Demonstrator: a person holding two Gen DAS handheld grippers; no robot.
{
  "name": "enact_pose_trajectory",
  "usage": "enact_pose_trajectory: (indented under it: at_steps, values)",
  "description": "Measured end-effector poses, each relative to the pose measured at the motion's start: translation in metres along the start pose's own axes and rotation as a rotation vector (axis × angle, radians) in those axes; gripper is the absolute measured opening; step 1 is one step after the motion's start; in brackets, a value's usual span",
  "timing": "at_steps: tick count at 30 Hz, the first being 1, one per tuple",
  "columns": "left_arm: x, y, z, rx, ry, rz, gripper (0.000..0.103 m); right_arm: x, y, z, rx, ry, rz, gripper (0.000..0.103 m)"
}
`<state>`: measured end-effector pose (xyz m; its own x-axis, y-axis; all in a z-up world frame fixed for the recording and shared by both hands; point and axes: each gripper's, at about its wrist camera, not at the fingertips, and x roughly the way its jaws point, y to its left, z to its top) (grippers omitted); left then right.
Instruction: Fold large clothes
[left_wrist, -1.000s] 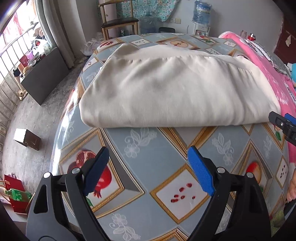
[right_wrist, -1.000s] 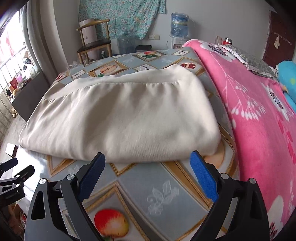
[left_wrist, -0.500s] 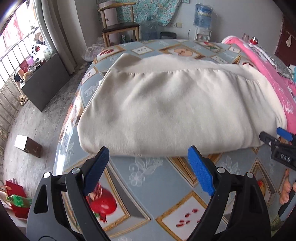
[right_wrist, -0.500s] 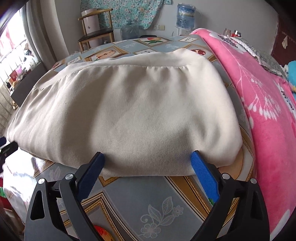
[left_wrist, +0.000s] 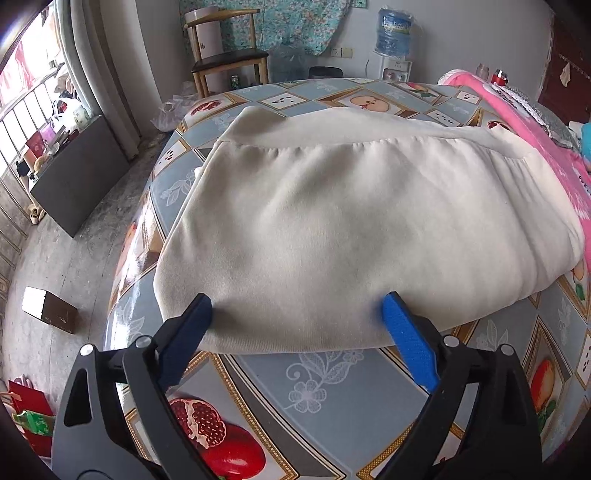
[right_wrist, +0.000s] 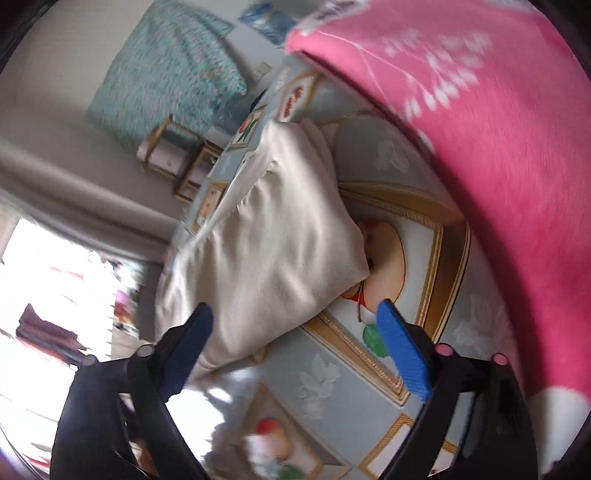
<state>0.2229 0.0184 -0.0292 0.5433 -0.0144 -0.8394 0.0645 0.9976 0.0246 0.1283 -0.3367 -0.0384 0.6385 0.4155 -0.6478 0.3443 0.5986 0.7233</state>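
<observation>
A large cream garment (left_wrist: 369, 221), folded into a thick rectangle, lies on the fruit-patterned bed cover (left_wrist: 332, 391). My left gripper (left_wrist: 295, 306) stands at its near edge on the left side. Its blue fingertips (left_wrist: 391, 306) straddle the edge, the jaws are opening, and the pads do not press the cloth. The right wrist view is blurred and rolled sideways. There my right gripper (right_wrist: 293, 312) is at the cream garment's (right_wrist: 273, 240) near right corner. Its jaws are closing with the corner between them, and its pads are off the cloth.
A pink blanket (left_wrist: 517, 110) covers the bed's right side, close to the garment's right edge (right_wrist: 498, 147). Beyond the bed stand a wooden chair (left_wrist: 229, 62) and a water dispenser (left_wrist: 393, 33). On the floor at left are a dark cabinet (left_wrist: 74, 173) and a small box (left_wrist: 48, 310).
Both grippers came forward from the bare cover to the garment's near edge. The right one then rolled sharply and swung to the garment's right corner.
</observation>
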Motion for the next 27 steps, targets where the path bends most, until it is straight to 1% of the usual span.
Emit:
enact_pose_trajectory:
  at_steps: [2, 3, 7, 10, 11, 13, 14, 15, 16, 17, 19, 20, 22, 23, 25, 27]
  values:
    - [0.001, 0.002, 0.000, -0.007, 0.002, -0.010, 0.091, 0.010, -0.014, 0.003, 0.106, 0.032, 0.067, 0.072]
    - [0.001, 0.003, 0.000, -0.010, 0.002, -0.013, 0.091, 0.015, -0.017, 0.003, 0.135, 0.041, 0.073, 0.069]
    - [0.002, 0.004, -0.001, -0.019, -0.002, -0.023, 0.091, 0.035, -0.024, 0.008, 0.223, 0.048, 0.043, 0.064]
    - [0.003, 0.005, -0.001, -0.021, -0.005, -0.026, 0.091, 0.046, -0.020, 0.013, 0.250, 0.023, 0.031, 0.061]
    - [0.003, 0.006, -0.001, -0.022, -0.005, -0.028, 0.091, 0.049, -0.018, 0.014, 0.252, 0.012, 0.019, 0.059]
    - [0.003, 0.007, -0.002, -0.026, -0.008, -0.030, 0.091, 0.054, -0.012, 0.016, 0.227, -0.011, -0.037, 0.044]
    - [0.003, 0.007, -0.001, -0.026, -0.009, -0.031, 0.091, 0.056, -0.009, 0.017, 0.205, -0.021, -0.063, 0.033]
    - [0.004, 0.007, -0.001, -0.027, -0.010, -0.032, 0.091, 0.056, -0.005, 0.016, 0.181, -0.034, -0.078, 0.027]
    - [0.004, 0.008, -0.001, -0.027, -0.010, -0.033, 0.091, 0.053, 0.002, 0.016, 0.148, -0.050, -0.097, 0.025]
    - [0.004, 0.007, -0.001, -0.026, -0.009, -0.034, 0.091, 0.047, 0.009, 0.015, 0.115, -0.072, -0.103, 0.021]
    - [0.004, 0.009, 0.000, -0.025, -0.005, -0.040, 0.091, 0.027, 0.027, 0.015, 0.026, -0.123, -0.100, 0.018]
    - [0.005, 0.009, 0.001, -0.022, -0.002, -0.040, 0.091, 0.016, 0.043, 0.011, -0.033, -0.152, -0.102, 0.017]
    - [0.006, 0.010, 0.001, -0.015, 0.002, -0.038, 0.091, 0.000, 0.062, 0.003, -0.096, -0.191, -0.090, 0.017]
    - [0.006, 0.010, 0.001, -0.014, 0.002, -0.038, 0.091, -0.002, 0.064, 0.001, -0.101, -0.200, -0.093, 0.017]
    - [0.006, 0.013, 0.002, -0.016, 0.001, -0.044, 0.091, 0.002, 0.053, -0.005, -0.088, -0.196, -0.127, 0.017]
    - [0.006, 0.014, 0.001, -0.016, 0.000, -0.050, 0.091, 0.016, 0.026, -0.005, -0.028, -0.158, -0.171, 0.017]
